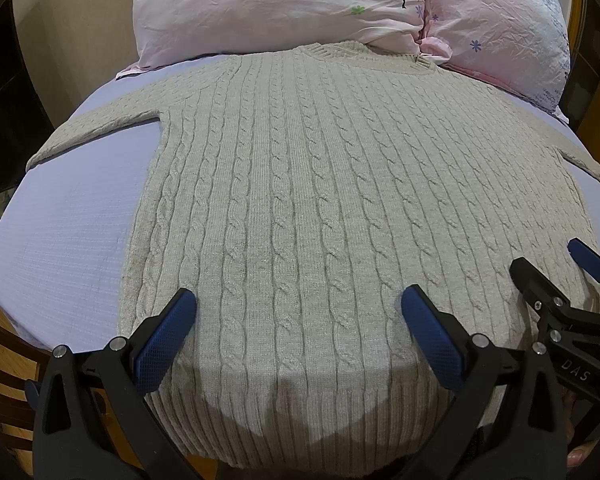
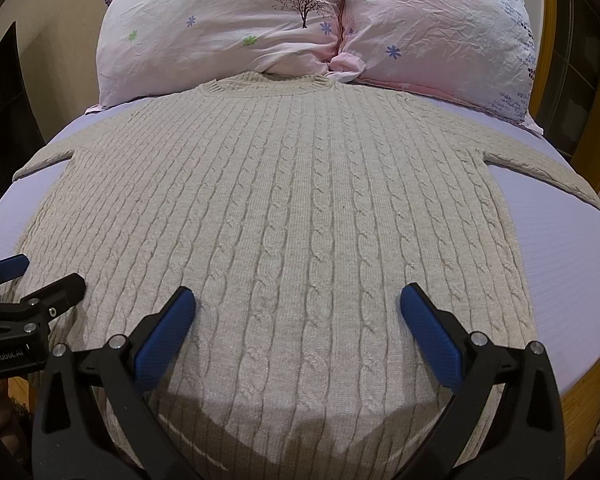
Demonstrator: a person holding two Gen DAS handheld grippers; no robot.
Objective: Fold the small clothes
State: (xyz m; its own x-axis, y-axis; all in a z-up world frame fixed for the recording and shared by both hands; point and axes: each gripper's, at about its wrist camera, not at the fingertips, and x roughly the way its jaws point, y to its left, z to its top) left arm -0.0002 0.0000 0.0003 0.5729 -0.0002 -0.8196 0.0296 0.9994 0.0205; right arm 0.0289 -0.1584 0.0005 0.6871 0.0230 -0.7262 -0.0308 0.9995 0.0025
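Left gripper (image 1: 299, 312) hangs over the near part of a cable-knit sweater (image 1: 320, 184), and its two blue pads (image 1: 168, 340) are spread wide with nothing between them. In the left wrist view the sweater is beige and lies flat on a pale purple bedsheet (image 1: 68, 216). Its neck points to the far side, next to two pink flowered pillows (image 1: 260, 8). One sleeve (image 1: 100, 128) stretches out to the left. The right gripper (image 1: 560, 272) shows at the right edge, over the sweater's right side, and its jaws are apart too.

From the right wrist view, the right gripper (image 2: 298, 312) is also open wide and holds nothing, low over the near part of the sweater (image 2: 284, 200). The other sleeve (image 2: 548, 176) reaches far out to the right on the bedsheet (image 2: 572, 264). The pillows (image 2: 236, 24) sit at the far end, touching the sweater's neck. The left gripper (image 2: 40, 272) peeks in at the left edge, just above the sweater's left side.
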